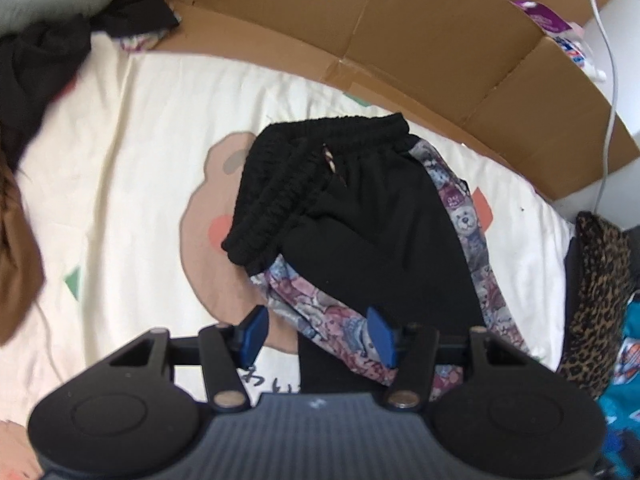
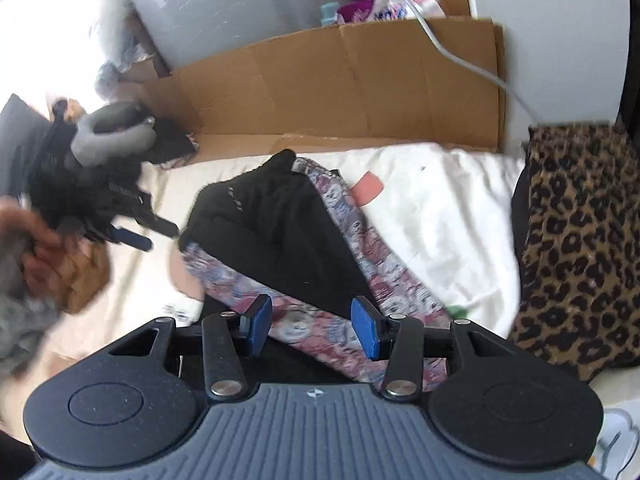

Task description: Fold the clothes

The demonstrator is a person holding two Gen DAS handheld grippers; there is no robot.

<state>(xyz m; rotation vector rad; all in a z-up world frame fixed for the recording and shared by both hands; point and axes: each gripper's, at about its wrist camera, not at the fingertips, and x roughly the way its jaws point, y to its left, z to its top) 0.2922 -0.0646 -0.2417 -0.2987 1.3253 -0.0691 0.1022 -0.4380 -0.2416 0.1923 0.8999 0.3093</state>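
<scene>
1. left gripper (image 1: 318,334) is wide open with nothing in it, hanging just over the near end of the pants (image 1: 360,216). you can see it blurry off to the side in the right view too.
2. right gripper (image 2: 312,330) is the same deal: pads spread, empty, right above the patterned fabric.
3. the pants lie half folded on the white sheet (image 1: 132,152), black side up, teddy print lining poking out, bunched waistband (image 1: 336,130) at the far end near the cardboard (image 1: 400,32).
4. looks soft, light and floppy, so it'll sag. i'd pinch the edges or the thick waistband, both layers together.
5. leopard print cloth (image 2: 576,240) sits off to the right.
</scene>
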